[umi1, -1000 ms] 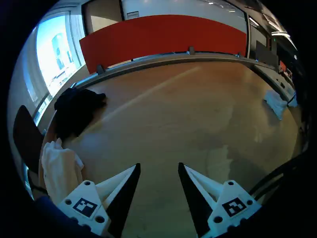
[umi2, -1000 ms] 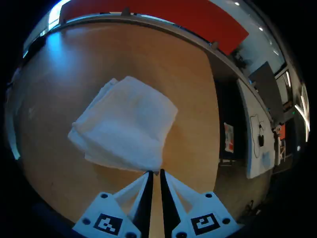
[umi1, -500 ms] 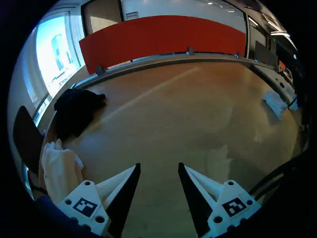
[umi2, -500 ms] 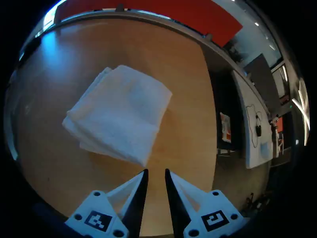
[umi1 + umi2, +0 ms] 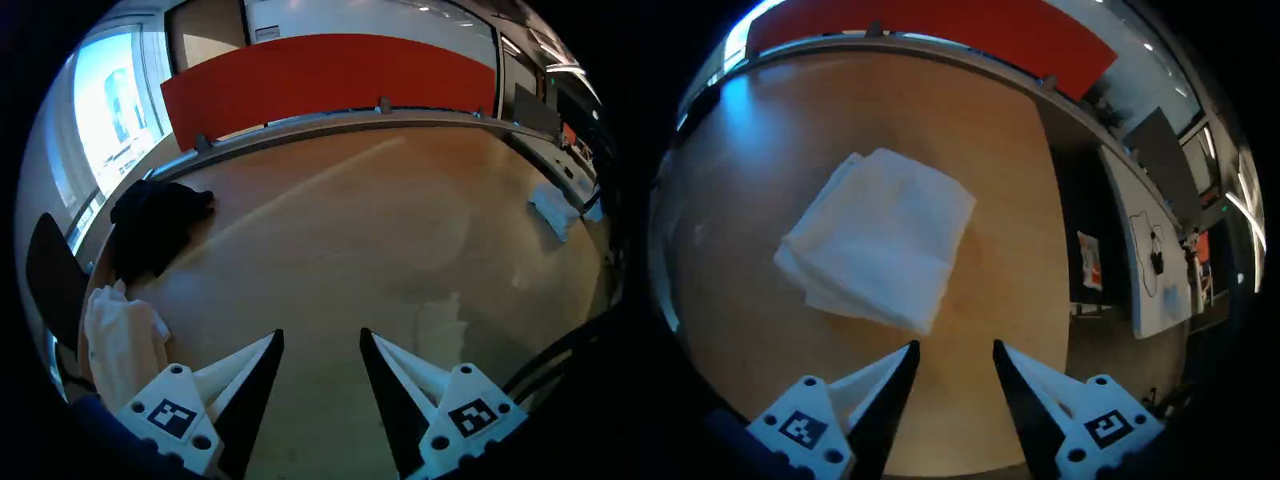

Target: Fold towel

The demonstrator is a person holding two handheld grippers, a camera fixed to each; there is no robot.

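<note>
A white towel (image 5: 880, 236) lies folded into a thick square on the wooden table (image 5: 1008, 240) in the right gripper view. My right gripper (image 5: 954, 352) is open just short of the towel's near corner, touching nothing. In the left gripper view the same folded towel (image 5: 554, 210) shows small at the far right of the table. My left gripper (image 5: 320, 340) is open over bare wood, holding nothing.
A black garment (image 5: 156, 220) lies at the table's left side, and a crumpled white cloth (image 5: 120, 340) sits near the left edge. A red partition (image 5: 336, 76) runs along the table's far edge. The table's right edge (image 5: 1060, 256) drops to a dark floor beside another desk (image 5: 1152, 264).
My right gripper has opened from shut, let go of the towel's corner and drawn back a little. The towel now rests flat. The left gripper has stayed where it was.
</note>
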